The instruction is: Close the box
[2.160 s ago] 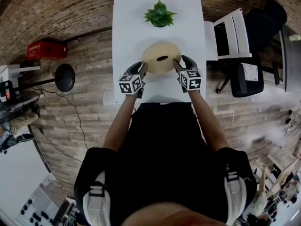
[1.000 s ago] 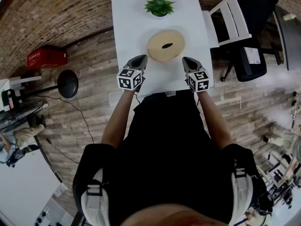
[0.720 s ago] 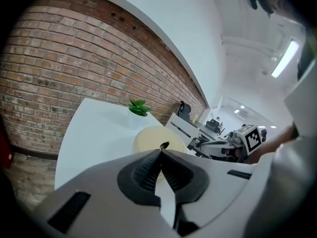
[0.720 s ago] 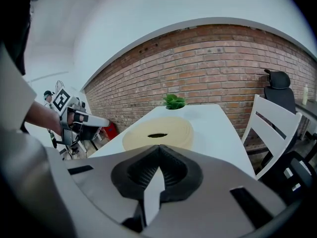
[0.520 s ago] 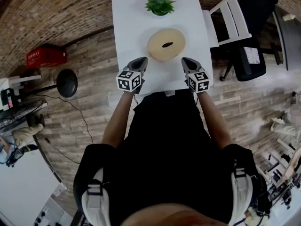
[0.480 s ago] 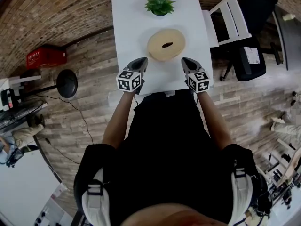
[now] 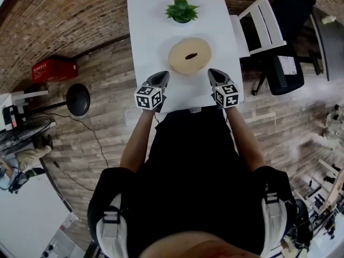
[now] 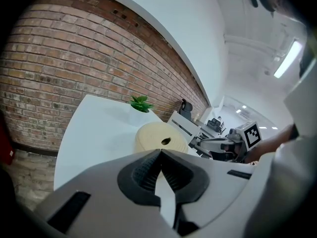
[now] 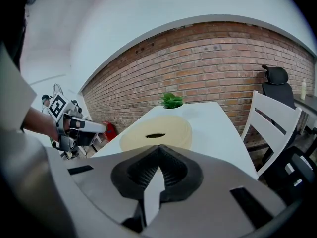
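The round beige box [image 7: 189,56] sits in the middle of the white worktop [image 7: 150,31], and its lid looks to be down. From above the top is one flat disc with a dark oval opening at the centre. From both gripper views the lid edge runs level all the way round, with no gap I can pick out. So my read is that the closing itself is done. All that might be left is a check press on the lid, and the seating on the far side can't be confirmed from here.

Nothing is touching the box. The left gripper [image 7: 161,75] hangs over the near-left part of the worktop, jaws pressed together with nothing between them. The right gripper [image 7: 213,72] mirrors it on the near-right, its jaws also fully together and empty. Both noses point forward and slope down toward the worktop. They angle in a little toward the box, one either side of it, near it but clear of it. The marker cubes face up at the head camera, and the forearms reach out straight from the body.

Beyond the box a small green plant [image 7: 181,9] stands at the far end. A white chair [image 7: 263,28] stands off the right edge.
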Tool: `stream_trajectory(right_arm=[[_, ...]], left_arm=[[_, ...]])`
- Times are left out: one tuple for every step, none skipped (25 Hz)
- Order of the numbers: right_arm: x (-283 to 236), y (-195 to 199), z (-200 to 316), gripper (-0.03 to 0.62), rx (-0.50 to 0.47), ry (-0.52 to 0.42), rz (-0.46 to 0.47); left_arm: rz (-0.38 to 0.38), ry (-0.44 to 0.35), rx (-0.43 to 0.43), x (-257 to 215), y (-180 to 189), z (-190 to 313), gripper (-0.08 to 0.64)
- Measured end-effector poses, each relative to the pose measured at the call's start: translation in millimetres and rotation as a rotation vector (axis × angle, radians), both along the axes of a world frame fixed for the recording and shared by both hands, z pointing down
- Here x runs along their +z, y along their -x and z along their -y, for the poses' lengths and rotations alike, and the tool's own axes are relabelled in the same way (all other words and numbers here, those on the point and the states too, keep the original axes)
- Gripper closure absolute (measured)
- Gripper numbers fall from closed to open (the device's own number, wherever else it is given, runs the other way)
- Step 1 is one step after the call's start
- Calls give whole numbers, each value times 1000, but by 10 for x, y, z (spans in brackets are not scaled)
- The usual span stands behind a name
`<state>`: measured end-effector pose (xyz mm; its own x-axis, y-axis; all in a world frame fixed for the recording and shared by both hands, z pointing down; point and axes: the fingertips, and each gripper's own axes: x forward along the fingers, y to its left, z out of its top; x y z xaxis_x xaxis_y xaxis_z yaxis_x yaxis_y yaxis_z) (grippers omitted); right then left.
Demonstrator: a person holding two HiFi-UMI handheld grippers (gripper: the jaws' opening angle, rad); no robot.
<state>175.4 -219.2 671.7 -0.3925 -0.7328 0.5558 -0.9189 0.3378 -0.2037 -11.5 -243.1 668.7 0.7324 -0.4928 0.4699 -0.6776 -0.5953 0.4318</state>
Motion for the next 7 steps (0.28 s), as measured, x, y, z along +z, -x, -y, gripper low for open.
stream_trajectory(right_arm=[[-2,8,6,595,-3,0,-2],[-6,18,14,595,-6,-1,-2],[-11,30,27,595,-9,-3,1],[-16,40,42,595,-10,-4,4],[-22,48,60,595,-11,-5,7],[-26,54,78,595,-12,-5,8],[-30,60,96,595,-13,-6,9]], left_arm=[[-1,1,-1,-1,2,3,538],[-2,3,-2,0,7,8,538],[-3,4,-5,1,12,18,538],[-3,5,-7,3,16,29,538],[-4,7,-10,7,17,43,538],[-5,8,-12,10,16,56,540],[-6,9,-13,14,15,70,538]])
